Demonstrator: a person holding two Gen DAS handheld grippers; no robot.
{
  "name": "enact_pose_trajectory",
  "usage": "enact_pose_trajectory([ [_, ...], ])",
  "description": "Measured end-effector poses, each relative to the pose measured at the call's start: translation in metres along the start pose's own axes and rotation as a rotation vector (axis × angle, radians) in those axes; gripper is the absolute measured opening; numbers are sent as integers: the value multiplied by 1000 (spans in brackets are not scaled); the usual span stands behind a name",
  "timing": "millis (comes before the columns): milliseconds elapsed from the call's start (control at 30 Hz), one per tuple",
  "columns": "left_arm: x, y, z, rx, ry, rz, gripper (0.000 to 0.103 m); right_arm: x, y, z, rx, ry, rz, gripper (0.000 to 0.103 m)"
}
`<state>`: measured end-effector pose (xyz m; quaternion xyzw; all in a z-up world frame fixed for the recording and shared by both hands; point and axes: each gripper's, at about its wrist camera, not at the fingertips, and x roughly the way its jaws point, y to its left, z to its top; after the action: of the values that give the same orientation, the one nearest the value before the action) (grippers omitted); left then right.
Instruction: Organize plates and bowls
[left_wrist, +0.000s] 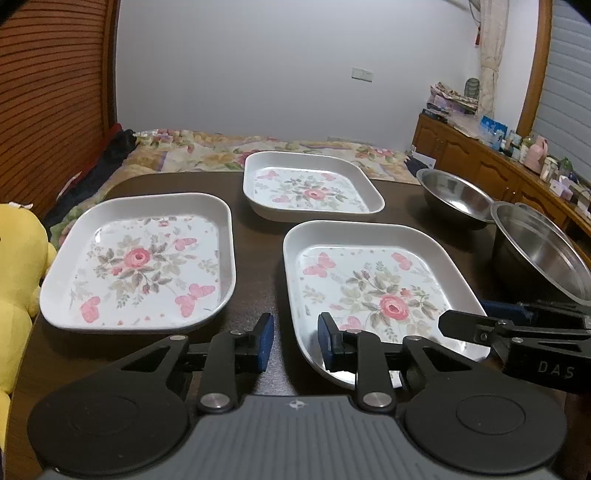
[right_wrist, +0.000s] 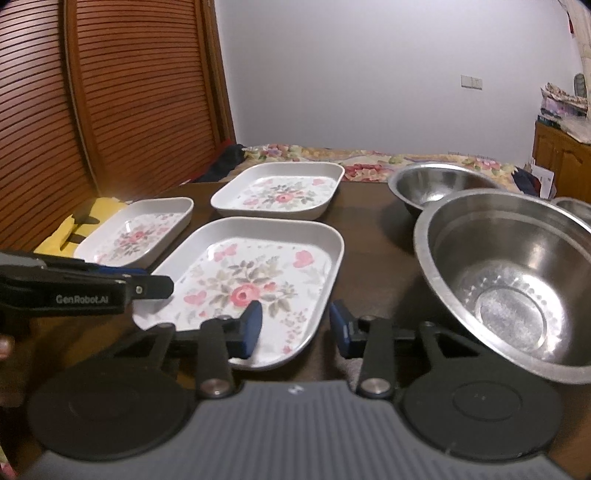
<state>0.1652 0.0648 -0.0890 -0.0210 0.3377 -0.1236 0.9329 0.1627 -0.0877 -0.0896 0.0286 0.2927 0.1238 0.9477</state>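
Three white rectangular plates with rose and butterfly prints lie on the dark table (left_wrist: 255, 258): a left plate (left_wrist: 136, 258), a far plate (left_wrist: 310, 184) and a near plate (left_wrist: 369, 291). My left gripper (left_wrist: 295, 339) straddles the near plate's left rim, one finger over the print and the other over the table, with a gap still showing. My right gripper (right_wrist: 295, 325) straddles the right rim of the same near plate (right_wrist: 251, 284) in the same way. Two steel bowls (right_wrist: 506, 280) (right_wrist: 436, 184) stand to the right.
A yellow plush toy (left_wrist: 18, 266) sits off the table's left edge. A bed with a floral cover (left_wrist: 221, 147) lies behind the table. A wooden cabinet (left_wrist: 480, 162) crowded with small items runs along the right. A sliver of a third steel bowl (right_wrist: 572, 208) shows far right.
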Motion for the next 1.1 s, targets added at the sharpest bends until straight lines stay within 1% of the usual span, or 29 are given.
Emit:
enact_pose_trajectory([
  [133, 0, -1, 0, -6, -4, -6, 28, 3, -8, -1, 73, 17, 47, 42],
  [200, -1, -2, 0, -5, -3, -11, 23, 3, -7, -2, 63, 13, 35, 42],
  [233, -1, -2, -1, -4, -2, -16, 17, 4, -7, -2, 61, 13, 33, 41],
  [300, -2, -3, -1, -2, -4, -4, 16, 5, -7, -2, 62, 14, 35, 38],
  [367, -4, -5, -2, -3, -9, 1, 14, 6, -7, -2, 56, 16, 28, 30],
  [400, -6, -5, -3, -5, -14, 1, 14, 6, -7, -2, 54, 16, 25, 29],
  [467, -11, -6, -4, -8, -24, 1, 14, 6, -8, -3, 52, 17, 18, 22],
  [833, -46, -10, -15, -14, -63, -7, 15, -14, -12, -2, 88, 21, 104, 21],
  [933, -56, -12, -21, -11, -70, -15, 15, -23, -11, -4, 85, 15, 117, 21],
  [1100, -67, -16, -35, 2, -64, -6, 14, -39, -9, -10, 68, 18, 140, 21],
])
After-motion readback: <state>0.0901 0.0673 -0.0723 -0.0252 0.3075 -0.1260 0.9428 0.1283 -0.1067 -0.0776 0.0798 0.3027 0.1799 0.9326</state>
